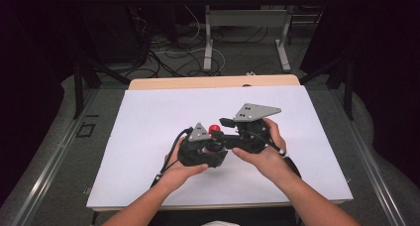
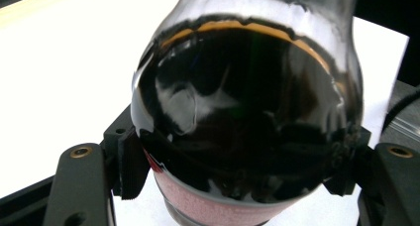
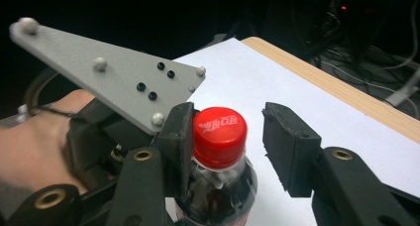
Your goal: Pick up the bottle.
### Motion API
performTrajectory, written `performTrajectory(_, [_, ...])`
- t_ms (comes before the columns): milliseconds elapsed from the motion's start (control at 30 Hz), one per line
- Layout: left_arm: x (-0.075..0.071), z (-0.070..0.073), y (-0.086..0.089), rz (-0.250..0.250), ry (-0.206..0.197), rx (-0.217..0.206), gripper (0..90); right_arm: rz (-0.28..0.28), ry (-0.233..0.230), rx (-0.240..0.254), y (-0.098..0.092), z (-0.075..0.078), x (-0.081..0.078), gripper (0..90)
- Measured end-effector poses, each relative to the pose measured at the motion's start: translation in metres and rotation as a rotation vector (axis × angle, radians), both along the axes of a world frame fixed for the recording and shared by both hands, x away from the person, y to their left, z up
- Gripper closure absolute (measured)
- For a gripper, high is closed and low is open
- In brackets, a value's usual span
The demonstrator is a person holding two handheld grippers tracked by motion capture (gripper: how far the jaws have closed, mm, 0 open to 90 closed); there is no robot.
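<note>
A small cola bottle (image 2: 247, 112) with dark liquid, a red label band and a red cap (image 3: 219, 134) stands upright over the middle of the white sheet (image 1: 148, 127). My left gripper (image 1: 213, 147) is shut on the bottle's body, its ribbed pads (image 2: 131, 166) pressing both sides. My right gripper (image 3: 230, 137) comes in from the right at cap (image 1: 214, 129) height. Its jaws straddle the cap: one pad (image 3: 178, 132) touches the cap's side, while the other pad (image 3: 285, 141) stands clearly apart from it. The left gripper's grey plate (image 3: 109, 72) rises just behind the cap.
The white sheet covers a wooden tabletop whose far edge (image 1: 213, 82) shows. Metal rails (image 1: 59, 156) run along both sides of the table. Beyond it are desk legs (image 1: 208, 47) and loose cables (image 1: 163, 52) on the floor. Both forearms enter from the bottom edge.
</note>
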State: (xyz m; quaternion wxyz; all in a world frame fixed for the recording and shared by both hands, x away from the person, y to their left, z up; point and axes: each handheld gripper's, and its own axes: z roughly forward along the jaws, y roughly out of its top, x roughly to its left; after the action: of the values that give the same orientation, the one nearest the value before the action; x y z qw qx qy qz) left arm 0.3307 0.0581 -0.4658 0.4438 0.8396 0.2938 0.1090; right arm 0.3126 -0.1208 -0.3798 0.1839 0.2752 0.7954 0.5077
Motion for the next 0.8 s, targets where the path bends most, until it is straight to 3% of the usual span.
performTrajectory(100, [0.001, -0.001, 0.001, 0.022, 0.010, -0.008, 29.4, -0.025, 0.009, 0.025, 0.005, -0.004, 0.000, 56.6])
performTrajectory(167, [0.003, -0.001, 0.003, 0.025, -0.006, 0.004, 29.4, -0.035, 0.016, 0.037, 0.006, -0.006, 0.002, 57.3])
performTrajectory(200, [0.002, -0.002, 0.003, 0.032, -0.004, 0.001, 29.4, -0.041, 0.022, 0.024, 0.006, -0.006, 0.003, 57.3])
performTrajectory(367, [0.000, -0.003, 0.003, 0.041, -0.018, 0.008, 29.4, -0.035, 0.024, 0.025, 0.007, -0.009, 0.002, 59.1])
performTrajectory(533, [-0.001, -0.004, 0.003, 0.042, -0.019, -0.005, 29.5, -0.049, 0.041, 0.064, 0.008, -0.013, 0.003, 59.8])
performTrajectory(667, [0.000, -0.005, 0.004, 0.020, -0.028, 0.007, 29.5, -0.026, 0.055, 0.044, 0.007, -0.013, 0.004, 60.4])
performTrajectory(700, [0.000, -0.006, 0.005, 0.015, -0.021, -0.008, 29.5, -0.014, 0.048, 0.042, 0.007, -0.013, 0.005, 60.5])
performTrajectory(800, [-0.001, -0.006, 0.007, -0.015, -0.018, -0.004, 29.5, 0.053, 0.050, 0.025, 0.004, -0.013, 0.008, 60.7])
